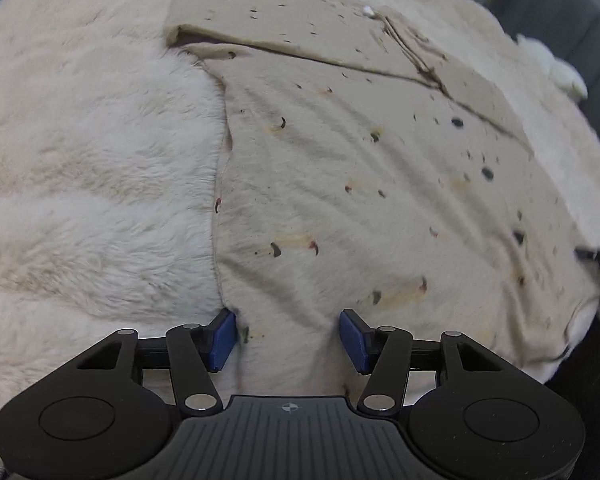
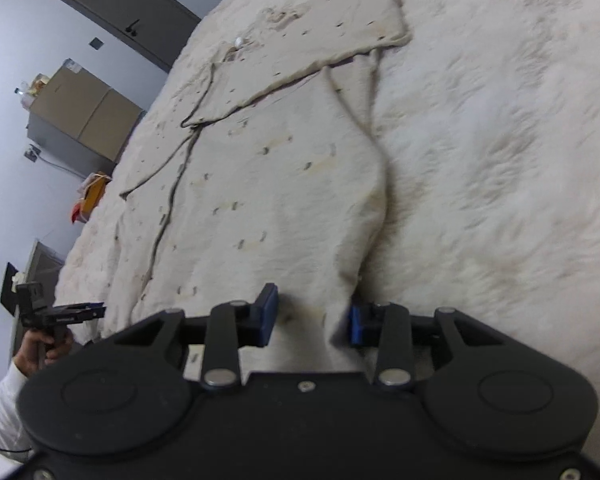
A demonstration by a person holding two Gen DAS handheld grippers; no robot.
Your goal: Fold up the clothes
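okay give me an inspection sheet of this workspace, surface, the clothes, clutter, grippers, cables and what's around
Surface: fluffy cream blanket, rumpled.
Job's things: beige spotted shirt lying flat, one sleeve already folded across the top.
Clutter: small white lump on the shirt near its collar; too small to identify.
Grippers: left gripper open, jaws straddling the shirt's hem corner; right gripper open, a raised fold of hem between its jaws.
Cables: a thin cord on the wall beside the cardboard box.
Surroundings: grey door, orange bag on the floor.
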